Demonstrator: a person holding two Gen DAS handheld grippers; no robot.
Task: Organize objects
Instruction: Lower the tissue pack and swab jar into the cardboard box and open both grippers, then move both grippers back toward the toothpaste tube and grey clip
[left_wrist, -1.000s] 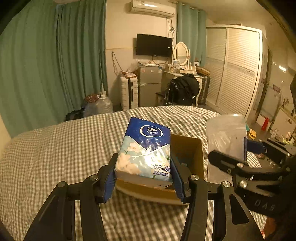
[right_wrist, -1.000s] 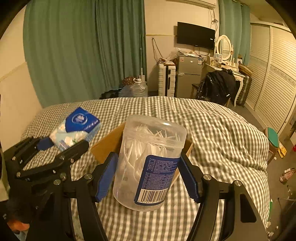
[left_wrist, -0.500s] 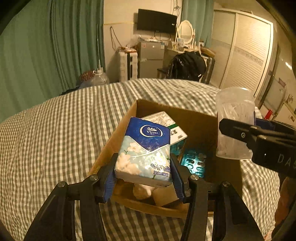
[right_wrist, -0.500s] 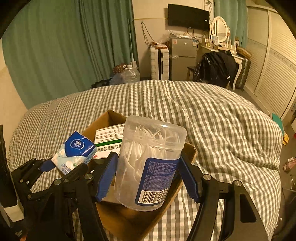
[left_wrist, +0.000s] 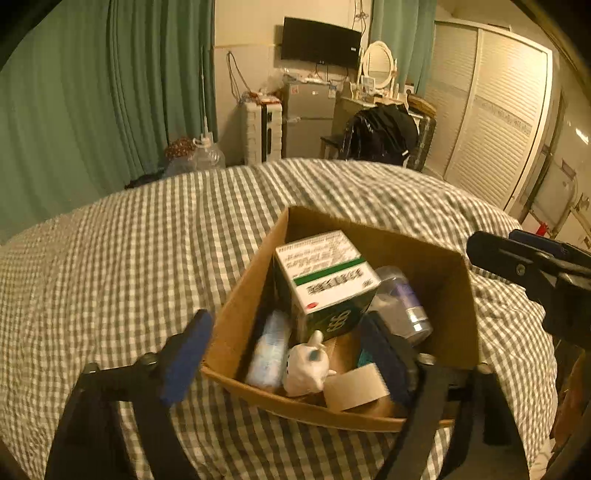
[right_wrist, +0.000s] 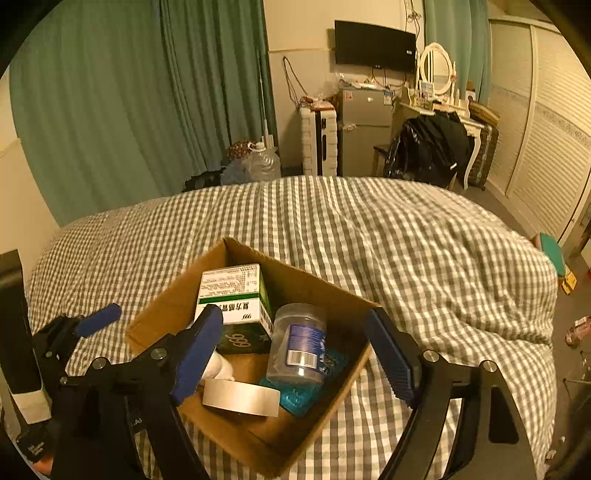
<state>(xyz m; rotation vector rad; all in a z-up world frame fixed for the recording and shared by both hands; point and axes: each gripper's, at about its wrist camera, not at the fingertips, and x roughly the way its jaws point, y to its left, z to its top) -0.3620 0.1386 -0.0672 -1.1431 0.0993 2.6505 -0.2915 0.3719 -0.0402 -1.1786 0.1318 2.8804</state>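
Cardboard made the one open box (right_wrist: 334, 301), which lay on the bed (right_wrist: 406, 236) with its grey and white checked cover. Inside it I counted six things. One green and white medicine carton (right_wrist: 236, 291) stood at the far left side of the box. One clear plastic jar (right_wrist: 299, 341) with a blue label lay tilted at the right of the carton, touching it. One blue tissue pack (left_wrist: 267, 349) lay along the left wall of the box. One small white figure (left_wrist: 306, 369) sat near the front, just beside the tissue pack. One roll of pale tape (right_wrist: 240, 397) lay near the front wall. Teal blister sheets (right_wrist: 306, 393) lay on the bottom, partly under the jar; I could not count them.

Two tools were over the box. The left hand-held gripper (left_wrist: 284, 360) was spread wide and held nothing; its left finger was outside the box over the bed and its right finger was over the inside. The right hand-held gripper (right_wrist: 293, 350) was also spread wide and empty, with the jar lying below, between its blue pads (right_wrist: 195, 352) and apart from them. These pads hid part of the carton and of the white figure in the right wrist view.

Far behind the bed were one green curtain (right_wrist: 129, 92), one black television (right_wrist: 375, 46) on the wall, one small grey fridge (right_wrist: 364, 129), one oval mirror (right_wrist: 436, 66) and one white wardrobe (left_wrist: 495, 110) at the right.
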